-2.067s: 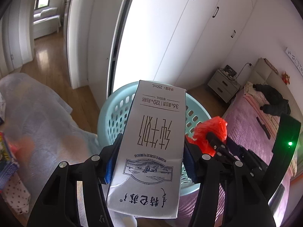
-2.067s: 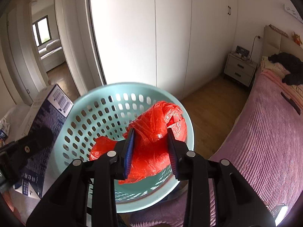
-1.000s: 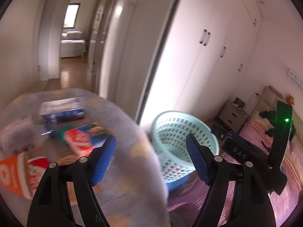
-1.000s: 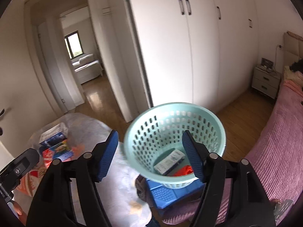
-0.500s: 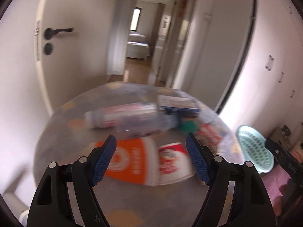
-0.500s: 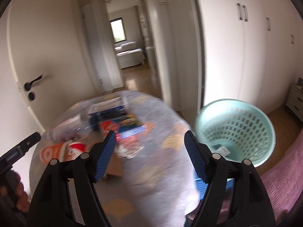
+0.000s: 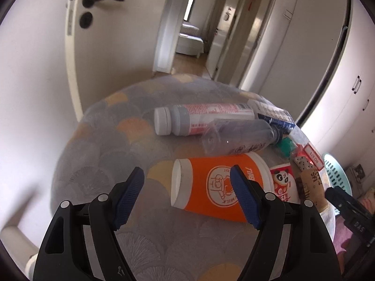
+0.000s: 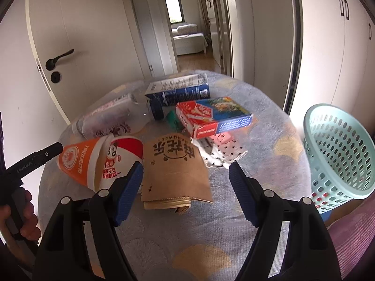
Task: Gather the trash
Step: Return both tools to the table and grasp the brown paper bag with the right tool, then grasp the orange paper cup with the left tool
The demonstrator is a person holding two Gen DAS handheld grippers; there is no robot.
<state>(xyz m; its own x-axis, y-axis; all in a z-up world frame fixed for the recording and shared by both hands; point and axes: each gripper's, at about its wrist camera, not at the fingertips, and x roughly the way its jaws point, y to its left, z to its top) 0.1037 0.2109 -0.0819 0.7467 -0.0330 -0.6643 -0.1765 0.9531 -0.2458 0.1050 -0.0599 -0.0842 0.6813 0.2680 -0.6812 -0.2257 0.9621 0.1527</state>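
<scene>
My left gripper [image 7: 186,175] is open and empty, hovering over a round table [image 7: 98,154] just in front of an orange paper cup [image 7: 211,185] that lies on its side. Behind the cup lie a white-capped bottle [image 7: 204,119] and a clear plastic bottle [image 7: 239,138]. My right gripper [image 8: 186,167] is also open and empty, above a folded brown paper bag [image 8: 173,171]. Left of the bag lie the orange cup [image 8: 79,161] and a panda-print cup [image 8: 119,159]. The teal basket [image 8: 339,149] stands off the table's right side.
A red and blue box [image 8: 211,117], a blue carton [image 8: 178,90], a green scrap [image 8: 172,118] and a dotted wrapper [image 8: 220,149] lie at the table's back. A person's hand [image 8: 21,213] holds the left gripper. A door [image 7: 42,46] stands behind the table and a pink bed [image 8: 351,241] at the right.
Both grippers let go of the milk carton and red bag into the basket. They then swung left to the table and sank toward it, jaws open and empty.
</scene>
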